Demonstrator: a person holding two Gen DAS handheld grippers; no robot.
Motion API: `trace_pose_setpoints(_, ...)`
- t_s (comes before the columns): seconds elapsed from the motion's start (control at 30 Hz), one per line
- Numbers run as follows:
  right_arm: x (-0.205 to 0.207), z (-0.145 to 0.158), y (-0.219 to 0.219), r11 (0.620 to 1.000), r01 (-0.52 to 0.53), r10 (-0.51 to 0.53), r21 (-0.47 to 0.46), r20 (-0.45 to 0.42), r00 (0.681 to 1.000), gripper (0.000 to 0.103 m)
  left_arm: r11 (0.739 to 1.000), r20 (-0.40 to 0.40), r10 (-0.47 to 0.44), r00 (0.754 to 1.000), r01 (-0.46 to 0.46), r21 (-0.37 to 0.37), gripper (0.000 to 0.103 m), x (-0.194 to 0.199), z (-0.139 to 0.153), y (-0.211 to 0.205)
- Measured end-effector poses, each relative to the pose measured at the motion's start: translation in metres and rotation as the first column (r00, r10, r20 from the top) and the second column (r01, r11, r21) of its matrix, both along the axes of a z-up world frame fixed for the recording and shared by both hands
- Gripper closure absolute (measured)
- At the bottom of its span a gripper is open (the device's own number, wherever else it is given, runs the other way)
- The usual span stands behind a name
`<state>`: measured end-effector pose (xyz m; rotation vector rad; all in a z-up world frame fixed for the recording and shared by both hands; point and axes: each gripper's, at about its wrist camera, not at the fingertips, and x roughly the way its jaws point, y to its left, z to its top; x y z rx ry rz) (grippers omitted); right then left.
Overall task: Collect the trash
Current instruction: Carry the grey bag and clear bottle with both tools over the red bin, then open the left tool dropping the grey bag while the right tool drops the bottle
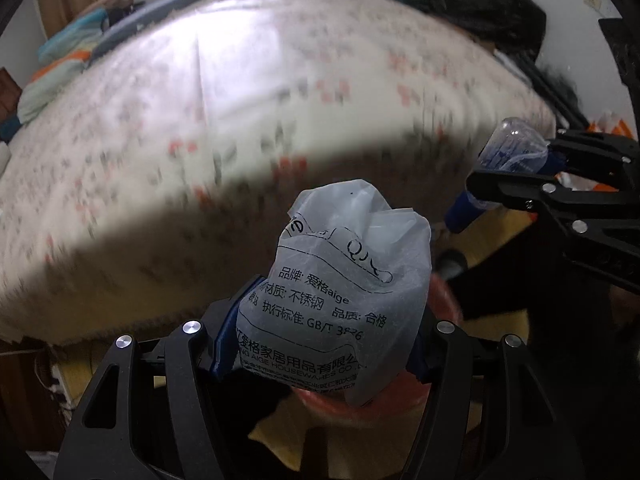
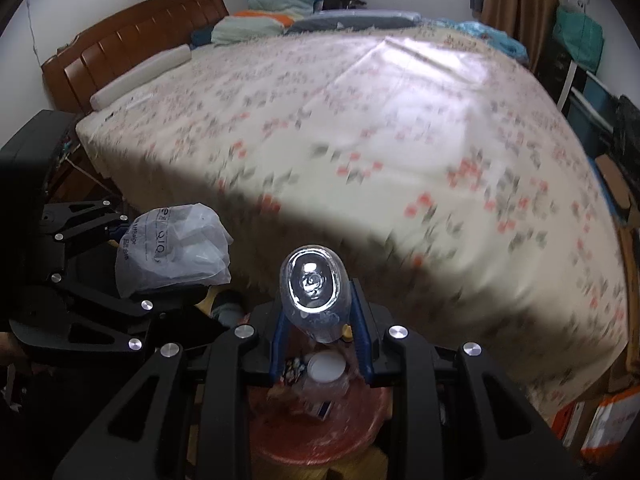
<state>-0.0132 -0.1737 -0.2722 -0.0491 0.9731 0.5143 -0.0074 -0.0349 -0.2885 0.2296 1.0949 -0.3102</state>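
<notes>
My left gripper (image 1: 320,336) is shut on a crumpled translucent plastic bag (image 1: 340,300) printed with black Chinese text, held above a red bin (image 1: 444,296). The bag also shows in the right wrist view (image 2: 172,252). My right gripper (image 2: 320,320) is shut on a clear plastic bottle (image 2: 314,284), its base facing the camera, held above the red bin (image 2: 320,436). The bin holds a white lid and wrappers. The bottle (image 1: 512,148) and right gripper (image 1: 516,176) show at the right of the left wrist view.
A bed (image 2: 380,128) with a floral sheet fills the space ahead, its near edge just past both grippers. A wooden headboard (image 2: 132,44) is at the left. Boxes (image 2: 608,424) and shelves (image 2: 588,92) stand at the right. Yellow floor mat (image 1: 496,232) lies under the bin.
</notes>
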Motion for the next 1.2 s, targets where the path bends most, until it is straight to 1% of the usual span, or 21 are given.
trace_pose_setpoints(0.2, -0.016, -0.042, 0.013, 0.999, -0.029, 0.027, -0.029, -0.071, 0.997, 0.076, 1.000, -0.116, 0.008, 0.993, -0.007, 0.012, 0.040, -0.008, -0.051, 0.006)
trace_pose_setpoints(0.3, -0.020, -0.066, 0.020, 0.997, -0.053, 0.046, -0.055, -0.115, 0.992, 0.076, 1.000, -0.182, 0.007, 0.983, -0.003, 0.022, 0.040, -0.007, -0.080, 0.005)
trace_pose_setpoints(0.43, -0.021, -0.093, 0.027, 0.994, -0.073, 0.059, -0.084, -0.162, 0.985, 0.076, 0.999, -0.250, 0.009, 0.968, 0.002, 0.045, 0.040, 0.002, -0.109, 0.001)
trace_pose_setpoints(0.5, -0.019, -0.108, 0.028, 0.994, -0.073, 0.055, -0.084, -0.198, 0.979, 0.076, 0.999, -0.269, 0.014, 0.963, -0.001, 0.047, 0.040, 0.005, -0.119, -0.001)
trace_pose_setpoints(0.6, -0.016, -0.123, 0.028, 0.994, -0.069, 0.048, -0.082, -0.238, 0.970, 0.076, 0.998, -0.299, 0.018, 0.954, -0.001, 0.057, 0.040, 0.011, -0.135, -0.005)
trace_pose_setpoints(0.67, -0.016, -0.127, 0.027, 0.994, -0.067, 0.045, -0.081, -0.250, 0.967, 0.076, 0.998, -0.320, 0.019, 0.947, 0.000, 0.061, 0.040, 0.010, -0.146, -0.004)
trace_pose_setpoints(0.87, -0.016, -0.140, 0.030, 0.993, -0.078, 0.050, -0.088, -0.279, 0.959, 0.076, 0.998, -0.354, 0.019, 0.935, 0.004, 0.064, 0.039, 0.014, -0.167, -0.007)
trace_pose_setpoints(1.13, -0.010, -0.155, 0.035, 0.992, -0.084, 0.051, -0.092, -0.316, 0.947, 0.076, 0.997, -0.368, 0.017, 0.930, 0.010, 0.073, 0.037, 0.019, -0.177, -0.012)
trace_pose_setpoints(1.2, -0.007, -0.158, 0.034, 0.993, -0.081, 0.047, -0.090, -0.325, 0.944, 0.076, 0.997, -0.362, 0.022, 0.932, 0.007, 0.078, 0.033, 0.019, -0.177, -0.011)
